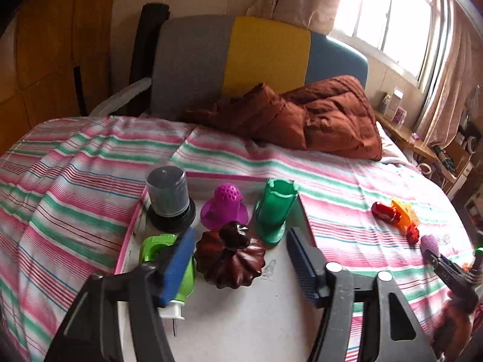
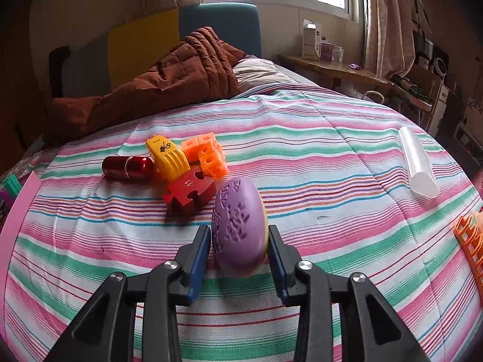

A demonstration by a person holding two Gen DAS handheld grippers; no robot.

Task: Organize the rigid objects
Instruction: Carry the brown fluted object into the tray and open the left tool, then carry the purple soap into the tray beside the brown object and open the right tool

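A dark red pumpkin-shaped piece [image 1: 232,262] sits on a white board [image 1: 259,307] with a pink rim. My left gripper [image 1: 240,232] is open around it, and a gap shows at the right pad. Its left finger [image 1: 178,259] covers part of a lime green plug device [image 1: 152,246]. A black cylinder under a clear cover [image 1: 167,199], a purple perforated piece [image 1: 225,208] and a green holder [image 1: 274,208] stand behind. My right gripper [image 2: 239,229] is shut on a purple egg [image 2: 238,226]. Beyond it lie a red capsule [image 2: 128,167], a yellow piece [image 2: 167,157], orange cubes [image 2: 206,154] and a red puzzle piece [image 2: 188,194].
The striped bedspread [image 2: 302,150] covers the bed. A brown quilt [image 1: 302,114] lies by the headboard. A clear roll [image 2: 418,166] rests at the right, and an orange rack [image 2: 471,241] shows at the right edge. A wooden shelf [image 2: 335,69] runs under the window.
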